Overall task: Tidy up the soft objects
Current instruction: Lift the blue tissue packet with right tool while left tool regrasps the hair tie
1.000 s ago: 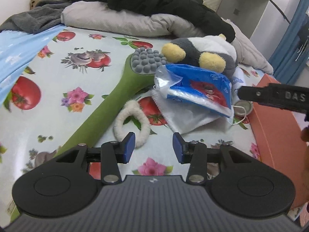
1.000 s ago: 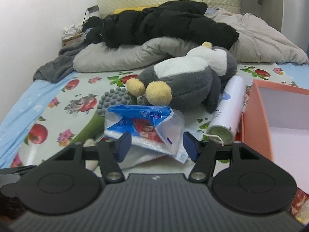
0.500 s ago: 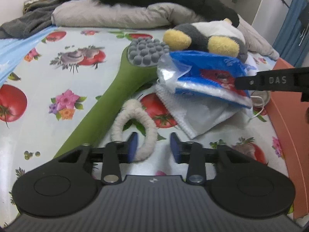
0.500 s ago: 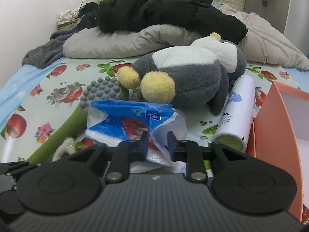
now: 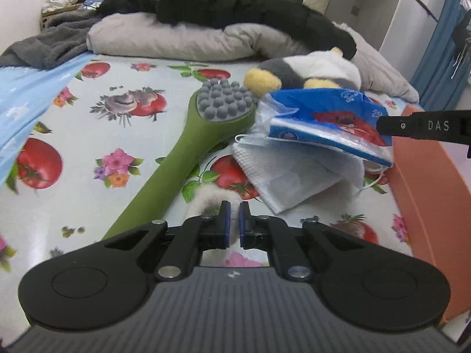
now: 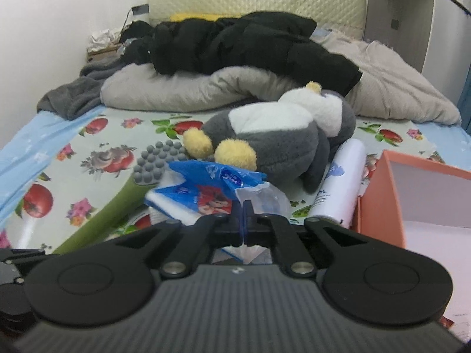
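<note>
My left gripper [image 5: 232,207] is low over the bed, its jaws closing tight on a white fluffy ring [image 5: 206,198] pinched between the blue pads. My right gripper [image 6: 243,206] is closing on the clear plastic edge of a blue tissue packet [image 6: 203,188], and the pads press on it. In the left wrist view one black right finger [image 5: 424,125] clamps the right end of the tissue packet [image 5: 321,117]. Under the packet lies a white face mask [image 5: 294,176]. A grey and white penguin plush [image 6: 279,135] lies just behind it.
A green massage hammer [image 5: 188,153] with a grey knobbed head lies left of the packet. An orange box [image 6: 379,194] stands open at the right, with a white bottle [image 6: 344,182] lying beside it. Grey pillows and a black jacket [image 5: 220,6] are heaped at the bed's head.
Both grippers went from open to shut. The left one moved forward and closed on the fluffy ring. The right one closed on the tissue packet's edge.
</note>
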The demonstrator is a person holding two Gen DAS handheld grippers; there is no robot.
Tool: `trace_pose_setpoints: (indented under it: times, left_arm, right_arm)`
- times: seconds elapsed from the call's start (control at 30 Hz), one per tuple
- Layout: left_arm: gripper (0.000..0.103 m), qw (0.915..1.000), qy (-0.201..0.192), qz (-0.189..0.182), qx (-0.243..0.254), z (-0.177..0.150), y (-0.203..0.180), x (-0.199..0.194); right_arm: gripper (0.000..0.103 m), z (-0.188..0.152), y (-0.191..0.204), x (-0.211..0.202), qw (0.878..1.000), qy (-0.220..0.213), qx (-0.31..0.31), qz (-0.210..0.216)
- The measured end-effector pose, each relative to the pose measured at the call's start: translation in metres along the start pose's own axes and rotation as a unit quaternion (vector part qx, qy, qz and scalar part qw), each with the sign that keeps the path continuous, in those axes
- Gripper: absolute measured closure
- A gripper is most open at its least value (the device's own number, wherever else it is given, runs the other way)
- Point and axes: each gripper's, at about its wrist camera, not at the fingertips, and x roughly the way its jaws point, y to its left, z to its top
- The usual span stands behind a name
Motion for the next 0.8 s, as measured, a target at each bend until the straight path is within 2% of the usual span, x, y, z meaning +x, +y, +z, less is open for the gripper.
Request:
trace_pose_setpoints:
  times: [0.23,0.47,0.6,0.8]
  left_arm:
    - [0.096,0.9998,-0.017,-0.002,-0.011,-0.019,-0.008,-0.053]
    - [0.096,0.9999,-0.016,-0.005,-0.002,-0.048,-0.016,-0.093]
    - [0.096,1.0000,-0.002,-0.007,0.002,-0.066,-0.021,-0.107]
    - [0.096,0.9996,0.027,0.000,0.012,-0.097,-0.021,-0.111]
  right_arm:
    - [0.099,-0.013,0.007,-0.052,1.000,-0.017,-0.009,-0.011]
    - [0.100,-0.041,0.011,-0.099,0.999,-0.019,-0.011,-0.027]
    - [0.099,-0.072,0.015,-0.116,0.999,0.003,-0.020,-0.042]
    - [0.099,-0.119,0.020,-0.118,0.997,0.062,-0.028,-0.030]
